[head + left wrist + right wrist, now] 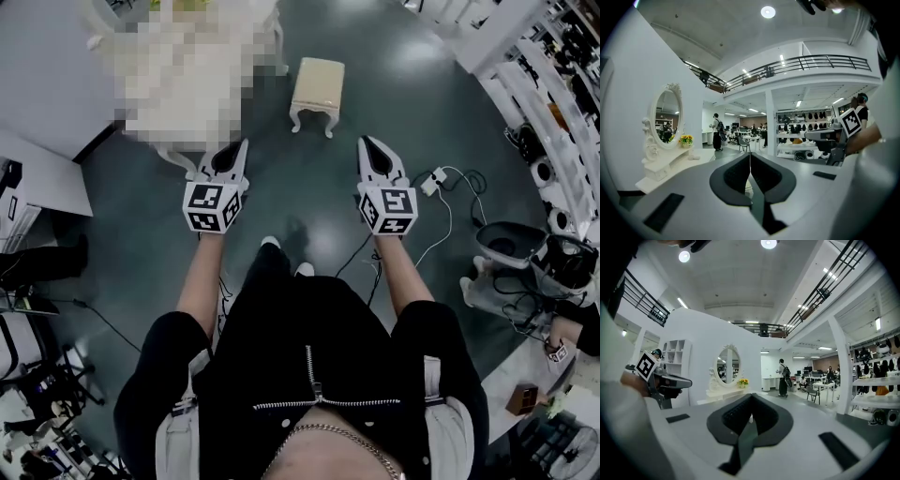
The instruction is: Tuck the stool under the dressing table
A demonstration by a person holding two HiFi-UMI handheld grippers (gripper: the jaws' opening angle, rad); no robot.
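Stool (317, 92) stands on the dark floor (309, 197) at 12 o'clock from the person (319, 375), well apart from both grippers. It is near the dressing table (670, 161) at 11 o'clock but not touching it. Both forearms (202, 281) reach straight ahead, roughly level. The left gripper (242, 143) and right gripper (365, 142) have their jaws pressed together, with nothing between them. The head view mostly obscures the table. Its oval mirror (667, 117) and yellow flowers (686, 139) show in the left gripper view.

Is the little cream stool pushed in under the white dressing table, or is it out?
Out. The cream cushioned stool stands upright on the dark floor, apart from the white dressing table.
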